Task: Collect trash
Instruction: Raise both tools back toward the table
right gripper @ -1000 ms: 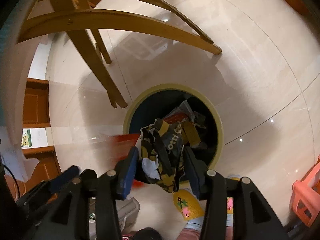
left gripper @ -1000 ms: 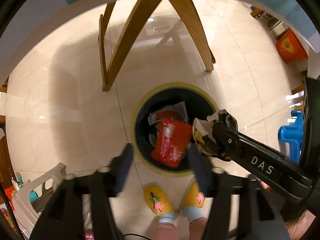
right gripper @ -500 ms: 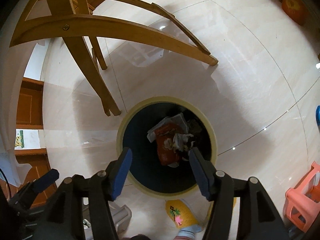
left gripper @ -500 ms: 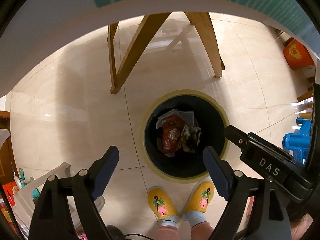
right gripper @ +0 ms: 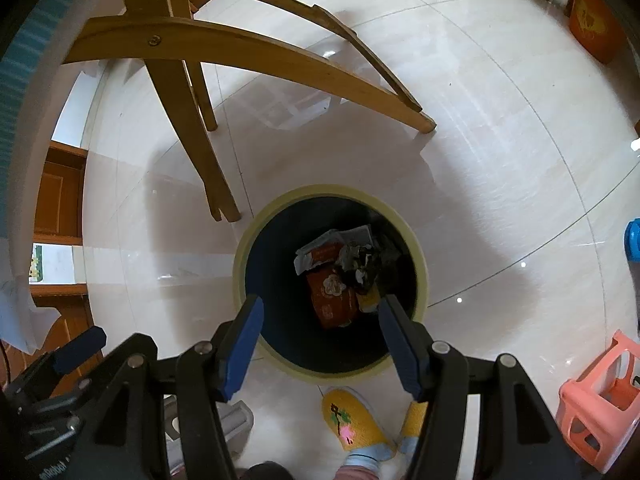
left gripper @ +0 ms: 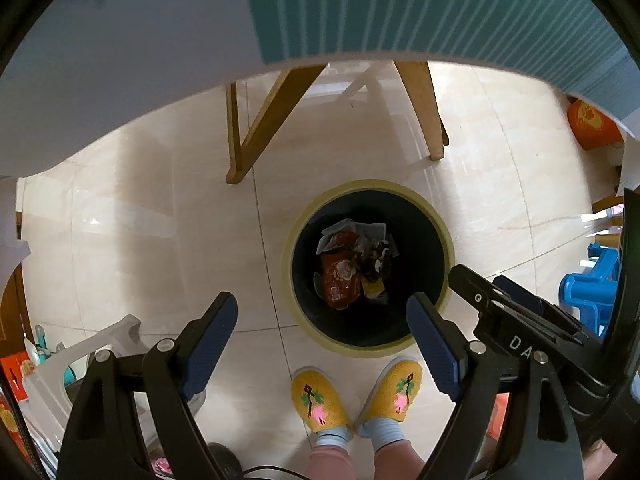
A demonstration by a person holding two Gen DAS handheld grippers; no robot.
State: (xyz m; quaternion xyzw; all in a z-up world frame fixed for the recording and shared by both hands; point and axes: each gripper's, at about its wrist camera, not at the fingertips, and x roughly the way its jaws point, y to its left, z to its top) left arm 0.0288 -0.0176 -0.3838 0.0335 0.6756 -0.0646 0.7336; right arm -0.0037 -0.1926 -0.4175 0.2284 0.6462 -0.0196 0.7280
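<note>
A round dark bin with a pale yellow rim (left gripper: 448, 236) (right gripper: 240, 256) stands on the tiled floor below both grippers. Inside lie a red wrapper (left gripper: 338, 280) (right gripper: 332, 300), a dark crumpled wrapper (left gripper: 376, 258) (right gripper: 362, 264) and white paper (left gripper: 370, 230). My left gripper (left gripper: 322, 338) hangs open above the bin's near rim with nothing between its blue pads. My right gripper (right gripper: 320, 338) is open over the bin, also empty. The right gripper's black body (left gripper: 516, 334) shows at the right of the left wrist view.
Wooden chair legs (left gripper: 256, 136) (right gripper: 200, 148) stand just beyond the bin. A person's feet in yellow slippers (left gripper: 320, 400) (right gripper: 352, 420) are at the near side. A table edge (left gripper: 120, 80) overhangs at the top. Blue stool (left gripper: 588, 292), pink stool (right gripper: 600, 396) and orange bucket (left gripper: 592, 124) sit to the right.
Both grippers opened wide. The red wrapper and the dark wrapper dropped from the jaws into the bin. The view has risen, so the bin looks smaller.
</note>
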